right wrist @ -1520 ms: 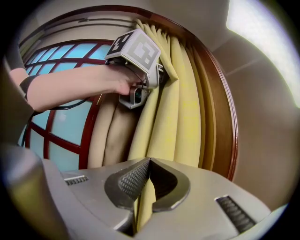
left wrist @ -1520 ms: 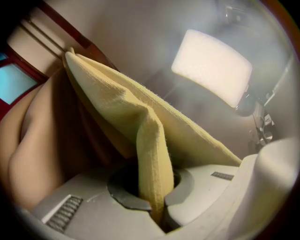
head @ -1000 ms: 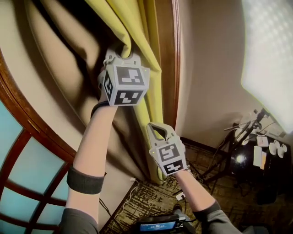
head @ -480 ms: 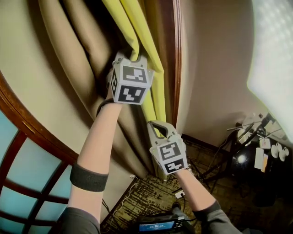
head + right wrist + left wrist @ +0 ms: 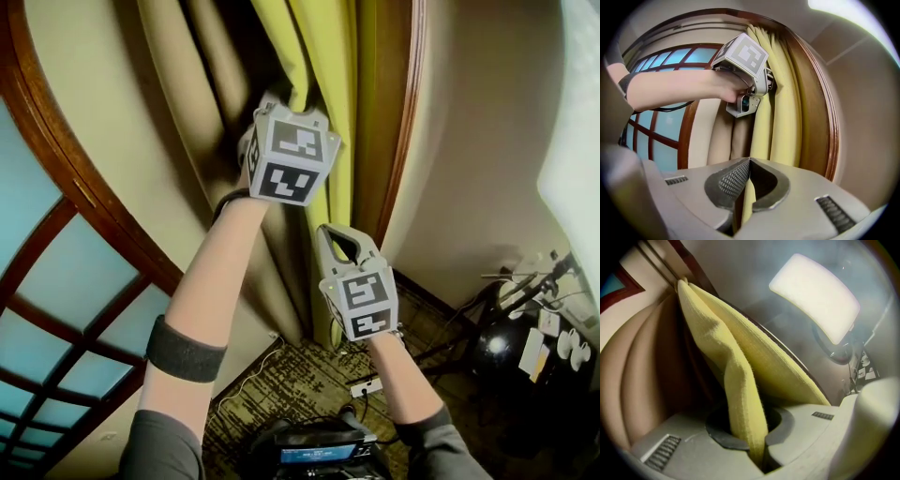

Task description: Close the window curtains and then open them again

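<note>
The jaws of the left gripper (image 5: 758, 446) are pressed together on a fold of the yellow curtain (image 5: 736, 366), low in the centre of the left gripper view; the cloth rises from them toward the upper left. The jaws of the right gripper (image 5: 744, 187) pinch a thin edge of the same curtain at the bottom centre of its view. In the head view the left gripper sits above the right, mid-frame. The curtain is bunched against the wooden frame (image 5: 398, 141), with a beige drape (image 5: 173, 103) to its left and window panes (image 5: 56, 319) at lower left.
</note>
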`<state>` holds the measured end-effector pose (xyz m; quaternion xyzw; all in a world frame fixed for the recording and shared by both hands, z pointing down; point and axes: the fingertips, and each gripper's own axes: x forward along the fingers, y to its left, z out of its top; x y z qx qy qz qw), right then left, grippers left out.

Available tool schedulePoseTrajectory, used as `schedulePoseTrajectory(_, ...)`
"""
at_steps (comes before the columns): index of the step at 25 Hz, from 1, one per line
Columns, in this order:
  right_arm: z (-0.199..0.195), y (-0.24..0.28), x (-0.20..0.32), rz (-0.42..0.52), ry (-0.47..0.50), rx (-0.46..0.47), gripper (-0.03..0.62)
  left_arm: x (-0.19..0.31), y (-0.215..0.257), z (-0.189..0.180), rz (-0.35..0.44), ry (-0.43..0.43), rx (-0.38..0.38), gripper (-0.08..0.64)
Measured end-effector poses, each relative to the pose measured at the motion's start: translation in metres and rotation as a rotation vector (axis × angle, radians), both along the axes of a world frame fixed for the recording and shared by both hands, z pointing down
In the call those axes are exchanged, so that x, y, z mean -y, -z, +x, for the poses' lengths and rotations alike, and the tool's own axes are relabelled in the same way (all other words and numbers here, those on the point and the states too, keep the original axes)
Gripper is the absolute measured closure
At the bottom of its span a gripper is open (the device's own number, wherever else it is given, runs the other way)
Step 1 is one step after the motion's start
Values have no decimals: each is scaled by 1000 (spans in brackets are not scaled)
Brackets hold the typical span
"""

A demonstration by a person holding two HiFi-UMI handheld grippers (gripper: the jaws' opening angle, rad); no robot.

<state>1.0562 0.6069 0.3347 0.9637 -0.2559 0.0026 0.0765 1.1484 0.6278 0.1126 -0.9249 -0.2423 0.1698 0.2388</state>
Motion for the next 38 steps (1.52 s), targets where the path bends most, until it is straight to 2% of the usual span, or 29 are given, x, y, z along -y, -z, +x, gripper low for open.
schedulePoseTrajectory(4,-7,-5,5,4,56,12,577,21,-14,-8,-41,20,36,532)
schedulePoseTrajectory(6,-14,-9,6,15,84,24,577,38,-19,-20,-76,55,41,532)
schedulePoseTrajectory(8,-20,-15,9,33,115,36,577,57,-26,-35,-79,104,39,527)
schedulePoseTrajectory(9,-24,-19,12,41,131,41,577,67,-34,-43,-71,125,48,502)
schedulePoseTrajectory(10,-28,-24,14,46,144,47,577,77,-43,-51,-66,143,63,440)
schedulePoseTrajectory(13,-41,-40,24,54,159,69,577,123,-76,-77,-112,195,124,422)
schedulePoseTrajectory(16,-67,-59,38,53,159,104,577,166,-127,-118,-125,230,214,367)
schedulePoseTrajectory(22,-126,-83,85,25,158,135,577,236,-223,-222,-137,261,359,367)
schedulePoseTrajectory(25,-162,-101,118,-19,183,142,577,272,-266,-277,-143,279,420,367)
schedulePoseTrajectory(28,-198,-121,151,-35,206,170,577,312,-302,-337,-150,325,459,389)
schedulePoseTrajectory(30,-223,-131,172,-29,223,191,577,340,-318,-376,-155,374,460,495)
schedulePoseTrajectory(32,-248,-141,191,-34,245,206,577,368,-331,-412,-177,424,473,572)
schedulePoseTrajectory(38,-313,-158,238,-57,306,252,577,435,-356,-508,-200,523,532,572)
